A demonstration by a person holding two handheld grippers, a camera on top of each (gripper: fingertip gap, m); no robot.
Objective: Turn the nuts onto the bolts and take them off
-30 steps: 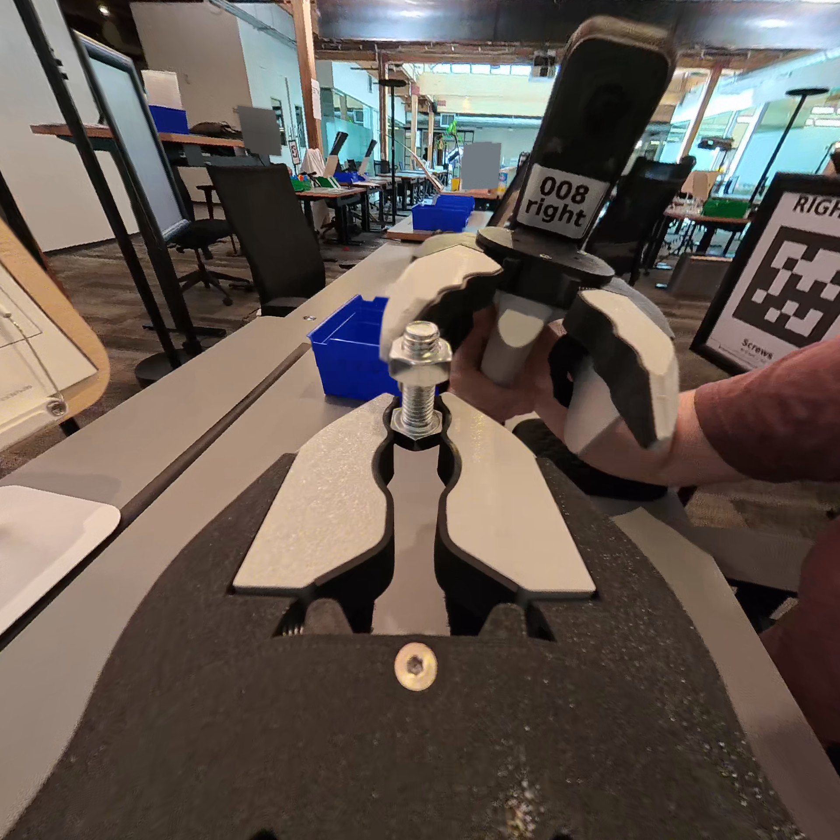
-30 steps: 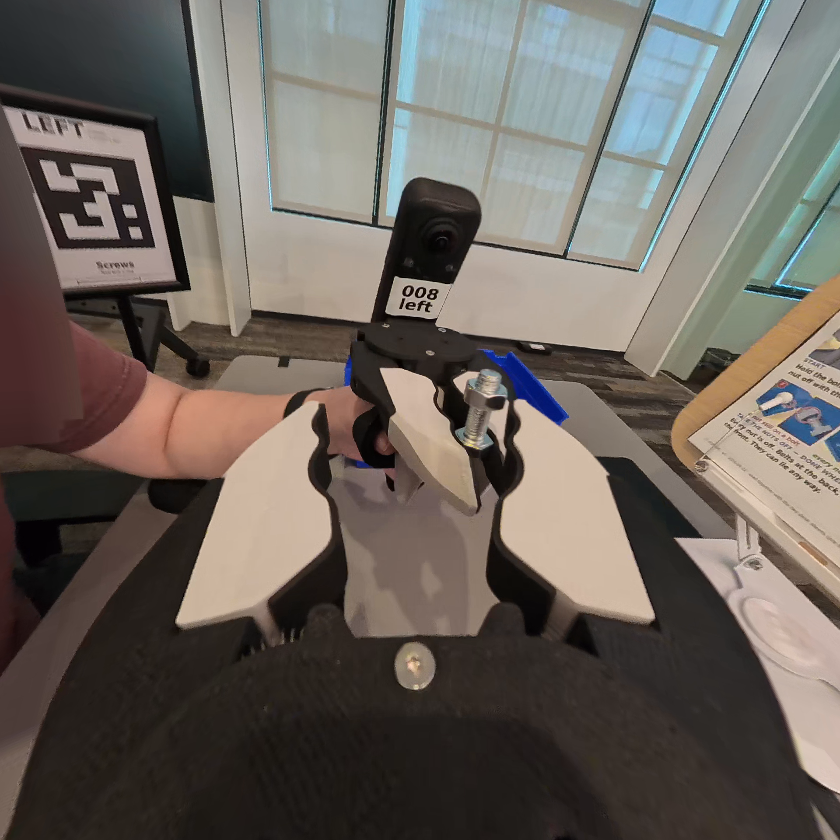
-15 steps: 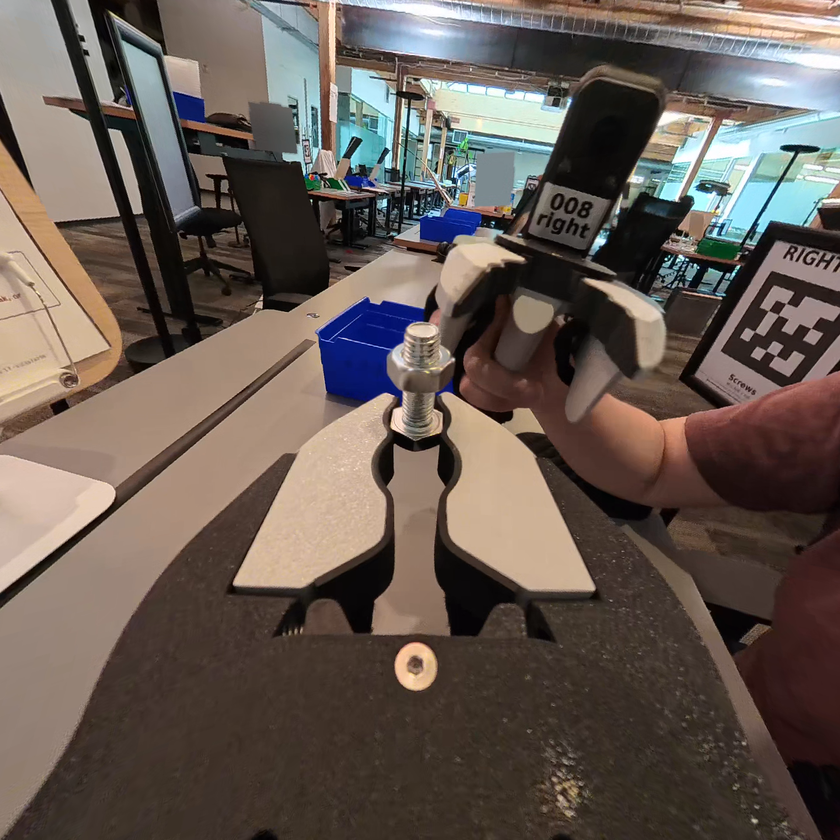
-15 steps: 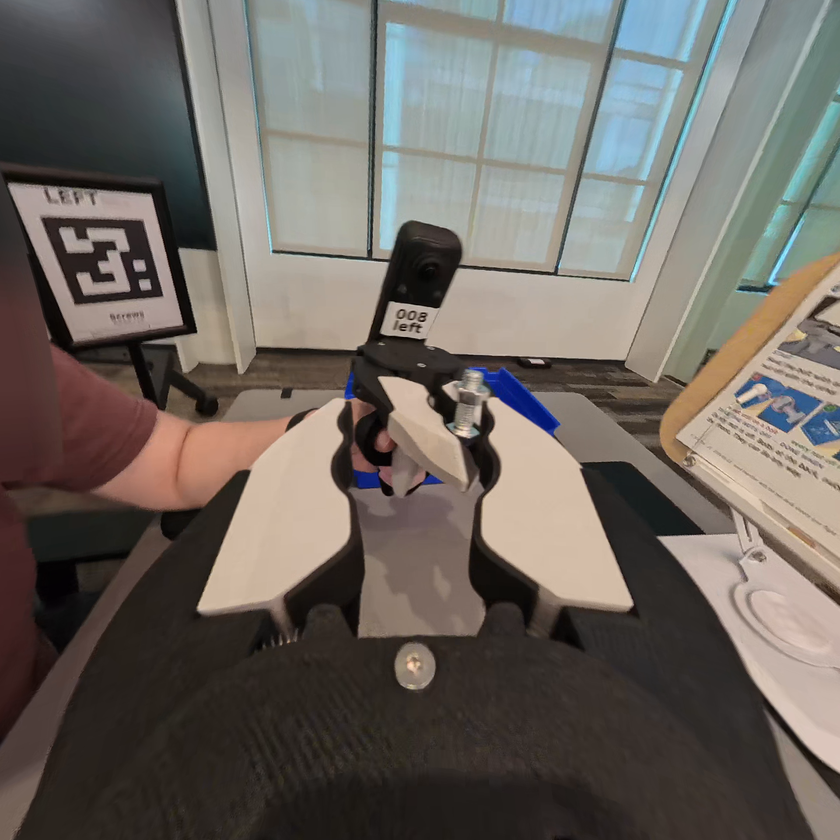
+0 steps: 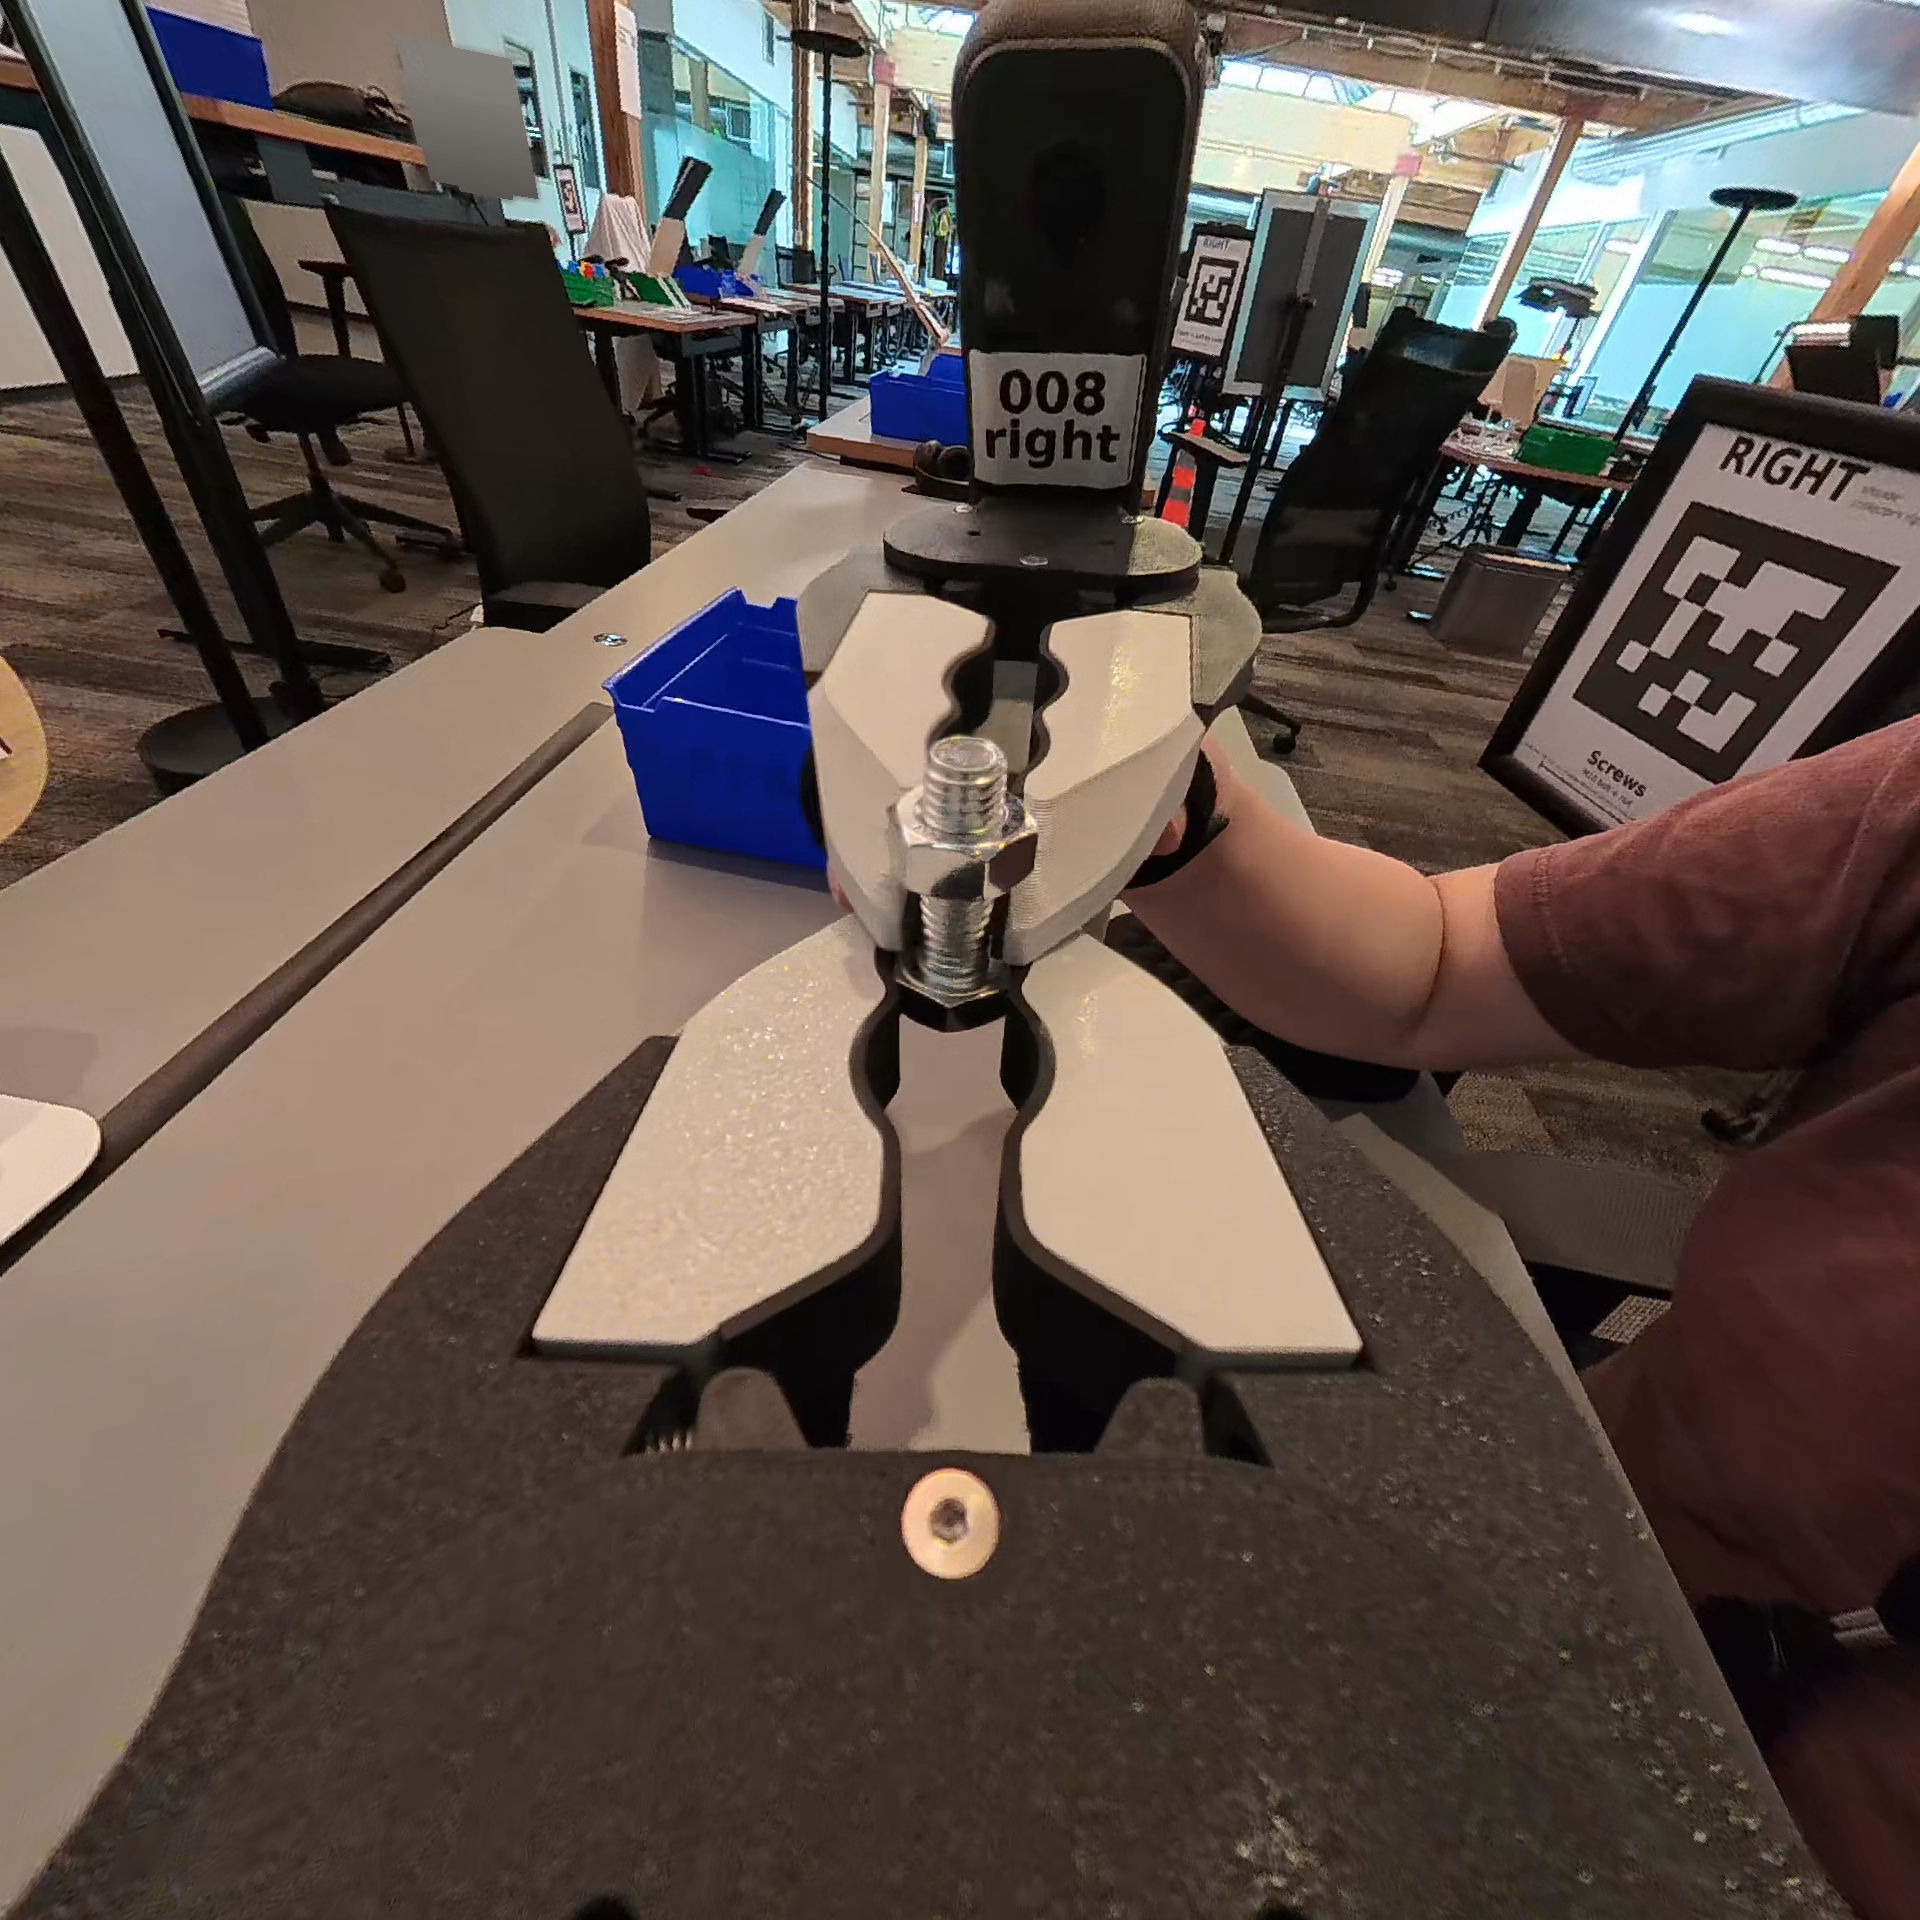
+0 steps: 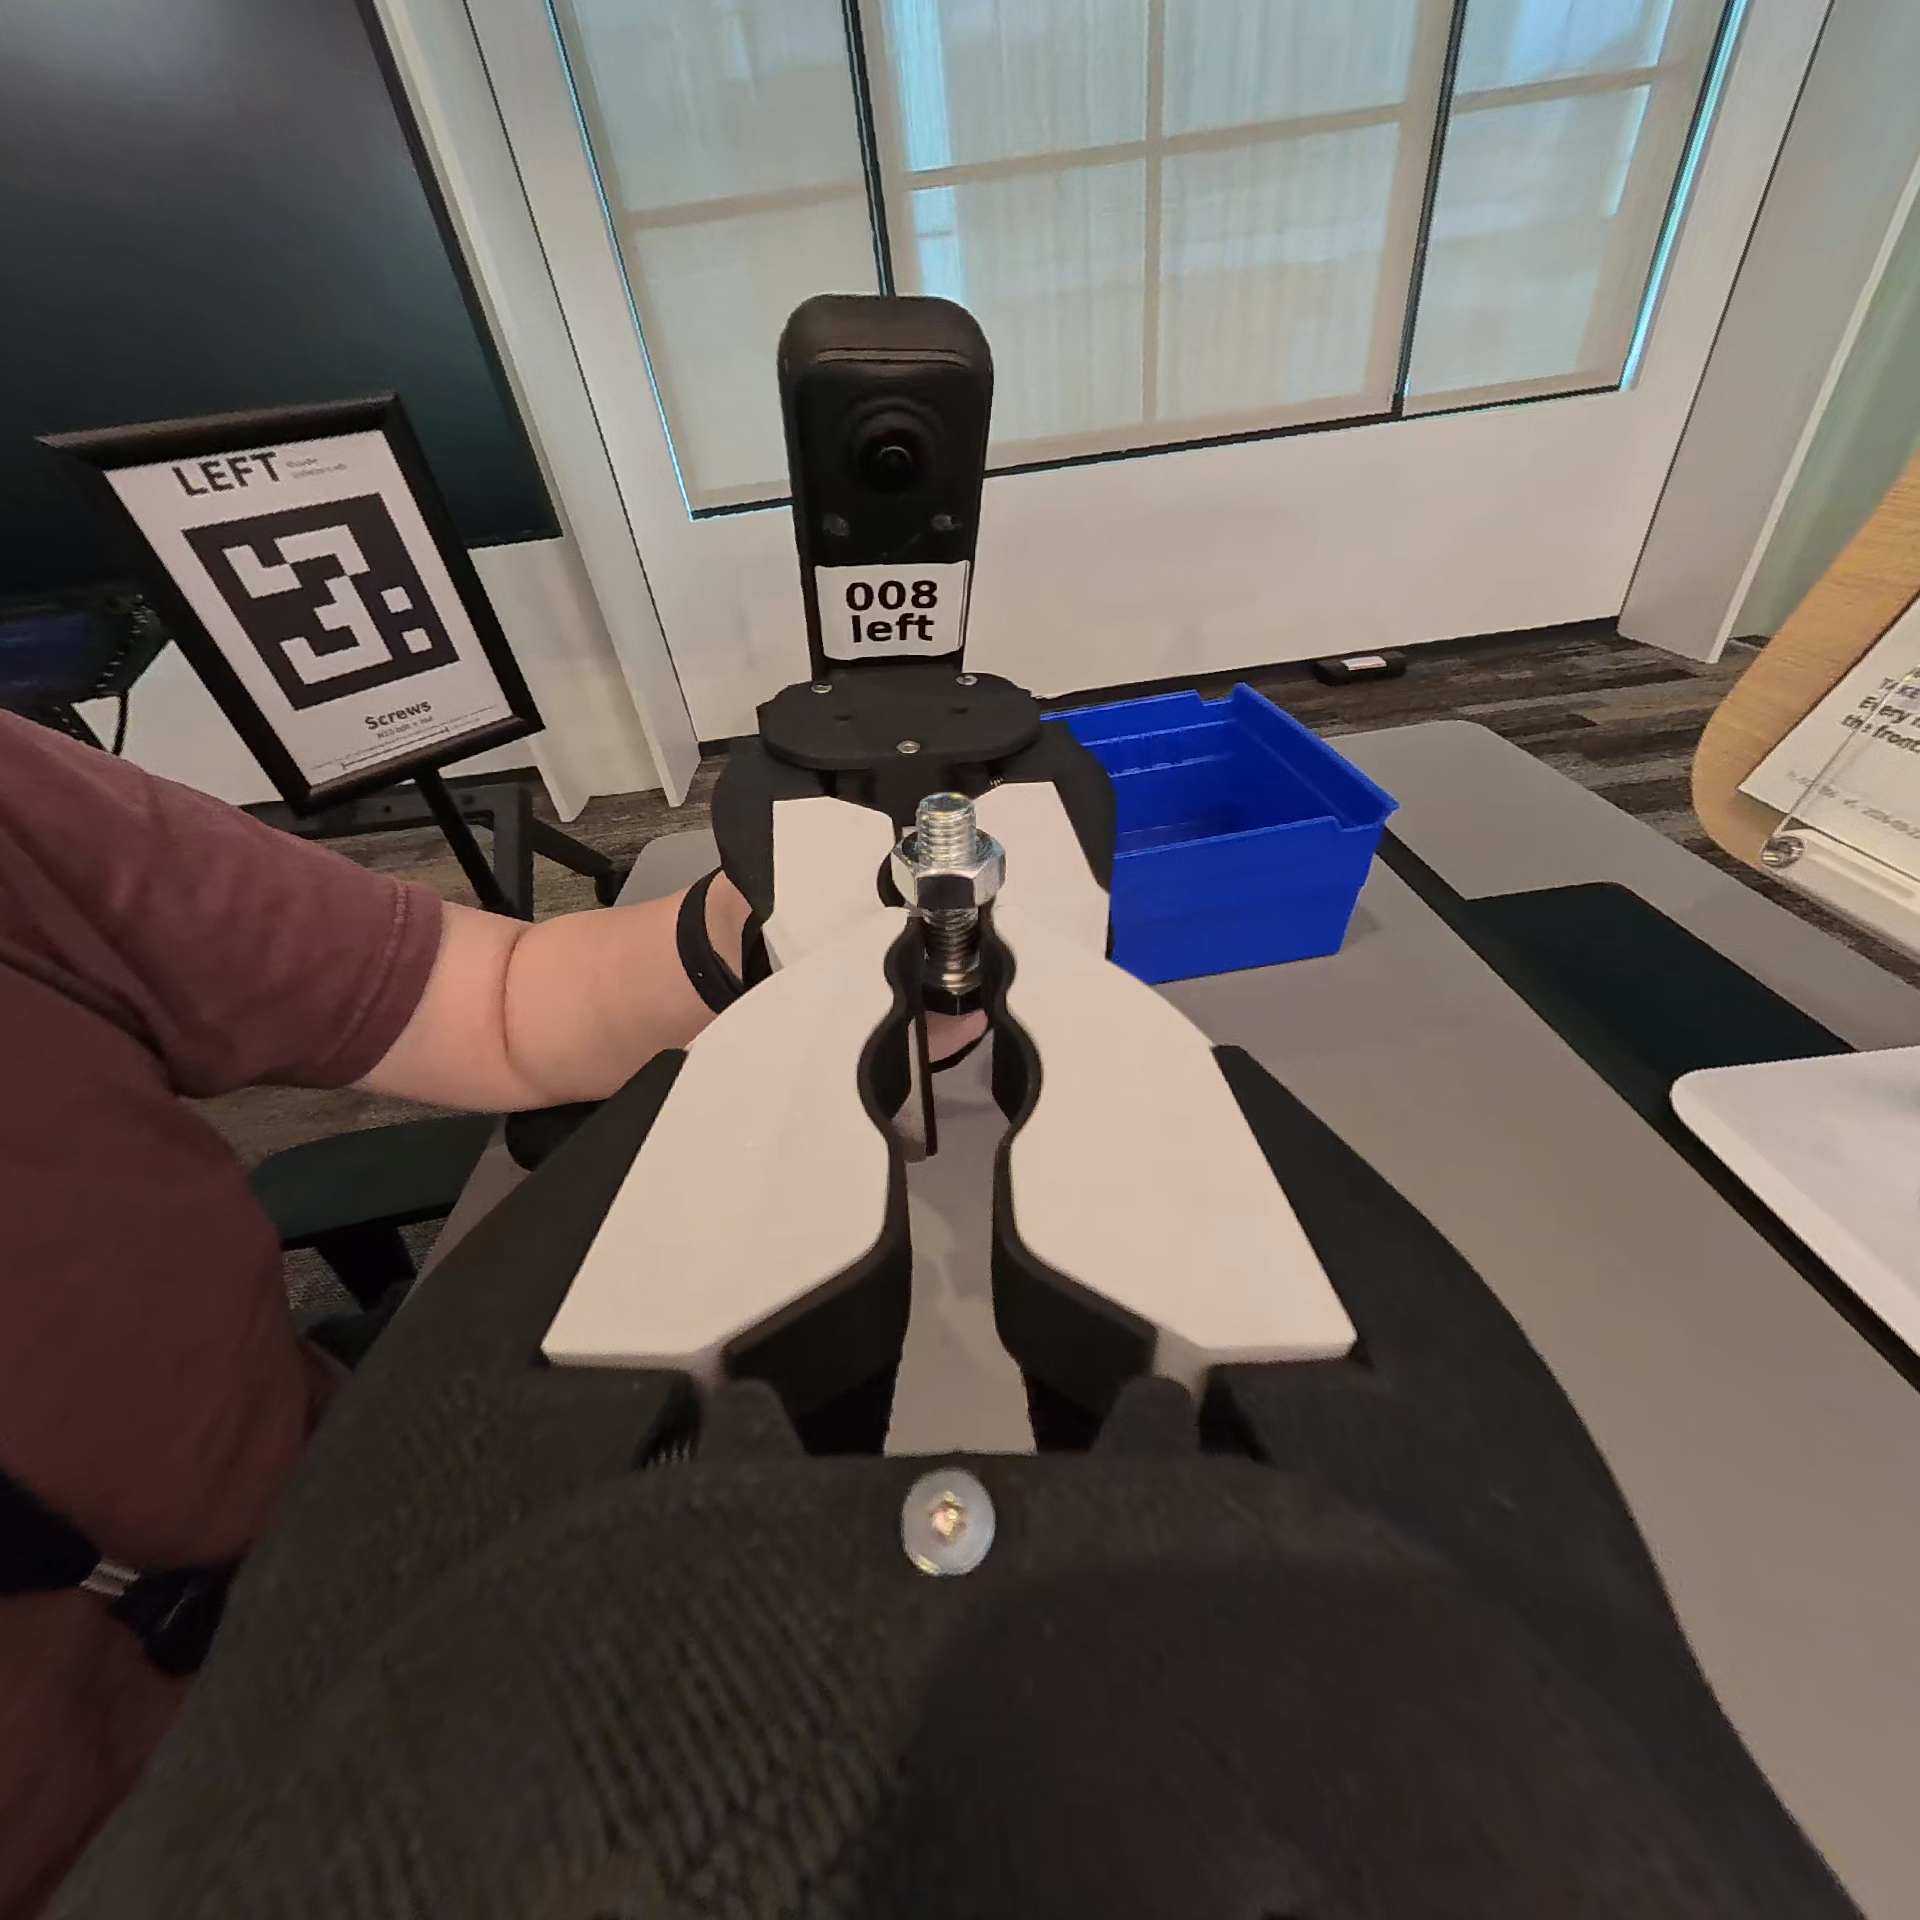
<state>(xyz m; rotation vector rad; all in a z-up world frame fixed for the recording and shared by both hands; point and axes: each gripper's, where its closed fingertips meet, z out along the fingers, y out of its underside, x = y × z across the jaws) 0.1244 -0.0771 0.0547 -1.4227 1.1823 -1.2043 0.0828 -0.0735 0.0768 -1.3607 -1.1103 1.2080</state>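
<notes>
The bolt (image 5: 954, 914) stands upright above the grey desk (image 5: 312, 1039), its head clamped between the left gripper's (image 5: 951, 997) fingers. The nut (image 5: 964, 854) sits partway down its thread, pinched by the facing right gripper's (image 5: 961, 883) fingers. A blue bin (image 5: 717, 727) rests just behind.

- The silver threaded steel bolt (image 5: 954, 935) stands upright above the grey table, its hexagonal head at the bottom and its plain threaded end pointing up. In the left wrist view it sits at the centre of the scene, with the blue bin behind it to the left.
- The silver hexagonal steel nut (image 5: 964, 858) is threaded on the bolt's upper part, level, with a few threads showing above it and bare shank below (image 6: 948, 871).
</notes>
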